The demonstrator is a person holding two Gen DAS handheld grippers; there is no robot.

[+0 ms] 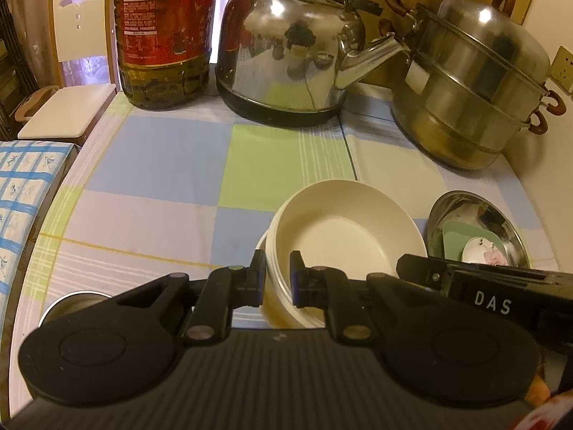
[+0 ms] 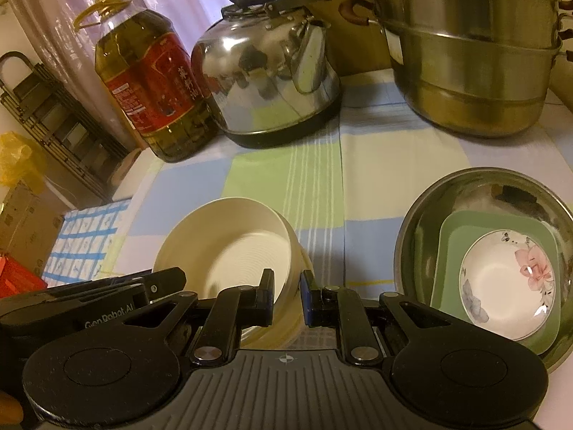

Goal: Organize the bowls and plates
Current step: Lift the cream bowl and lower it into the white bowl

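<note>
cream bowl (image 1: 340,229) held tilted, left of steel basin (image 2: 480,193) | left gripper (image 1: 277,279) and right gripper (image 2: 286,295) each pinch opposite rims | risk: uneven pull — thin rim slips, bowl drops

Left tongs (image 1: 277,274): pitched downward toward the table, jaws drawn nearly together and clamped on the near-left rim of a cream bowl (image 1: 343,229). Right tongs (image 2: 286,292): same downward pitch, jaws likewise narrowed, clamped on the bowl's near-right rim. The two tongs sit side by side, close together.
</note>
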